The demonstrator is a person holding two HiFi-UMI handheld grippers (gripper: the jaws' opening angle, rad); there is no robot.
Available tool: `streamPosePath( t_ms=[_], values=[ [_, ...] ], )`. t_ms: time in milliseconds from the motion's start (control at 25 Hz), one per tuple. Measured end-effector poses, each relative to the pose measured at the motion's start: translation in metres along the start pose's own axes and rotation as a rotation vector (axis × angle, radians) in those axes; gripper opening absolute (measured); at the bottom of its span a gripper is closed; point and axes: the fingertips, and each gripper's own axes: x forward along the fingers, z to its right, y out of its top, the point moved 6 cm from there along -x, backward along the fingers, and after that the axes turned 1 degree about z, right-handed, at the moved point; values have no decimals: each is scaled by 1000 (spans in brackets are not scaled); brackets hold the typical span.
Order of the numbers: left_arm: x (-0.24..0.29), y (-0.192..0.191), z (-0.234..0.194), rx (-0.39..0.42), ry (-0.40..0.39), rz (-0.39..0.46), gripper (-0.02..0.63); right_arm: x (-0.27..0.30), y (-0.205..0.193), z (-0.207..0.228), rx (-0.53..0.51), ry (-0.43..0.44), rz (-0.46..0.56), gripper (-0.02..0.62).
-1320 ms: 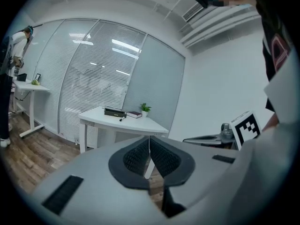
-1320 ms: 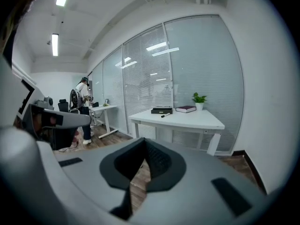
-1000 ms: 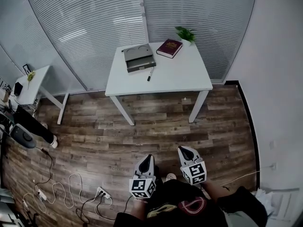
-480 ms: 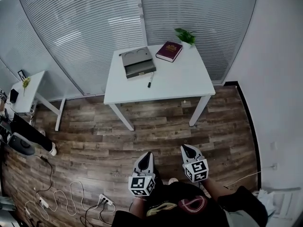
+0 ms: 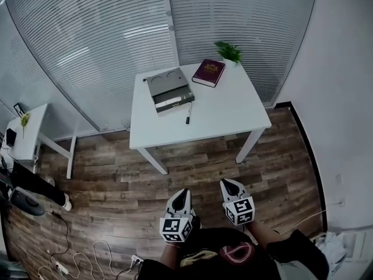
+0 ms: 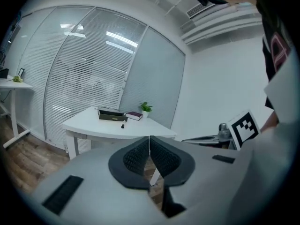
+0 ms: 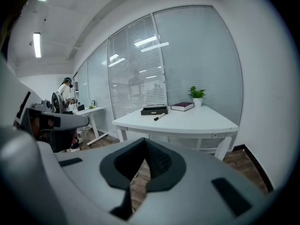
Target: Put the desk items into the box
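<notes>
Two grippers, both empty: the left gripper point(image 5: 183, 192) has its jaws pressed together tip to tip with nothing between them, and the right gripper point(image 5: 227, 182) is the same, pads closed and nothing held. Both are held low and close to the person's body, side by side, over the wood floor point(image 5: 192, 162) and pointing toward the white table point(image 5: 233, 107), which is well apart from them. None of the desk items is in contact with either gripper. The grey box point(image 5: 169, 90) sits on the table's back-left part, with two round recesses showing on its far half; I can't tell from here whether its top is lidded. A black marker point(image 5: 188, 116) lies on the tabletop just beside the box's near-right corner, outside it. A maroon book point(image 5: 208, 73) lies flat to the right of the box near the back edge, also outside it. A small green plant point(image 5: 229, 51) stands at the back-right corner, just behind the book. Slatted blinds point(image 5: 105, 34) run behind the table. A smaller side table point(image 5: 26, 139) stands off to the left, and cables point(image 5: 87, 255) lie on the floor at lower left. The right gripper view shows a person point(image 7: 63, 95) standing far off to the left.
</notes>
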Motion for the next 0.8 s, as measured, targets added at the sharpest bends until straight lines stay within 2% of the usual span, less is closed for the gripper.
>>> streamPosePath(
  t_ms=[320,800],
  values=[
    [22,23,-57,18,-46,-8,20,51,19,-17,23,-55,-2,9],
    [37,36,-114,6,-90,-49,20,93,29,-58,58,-66,-13,11]
  ],
)
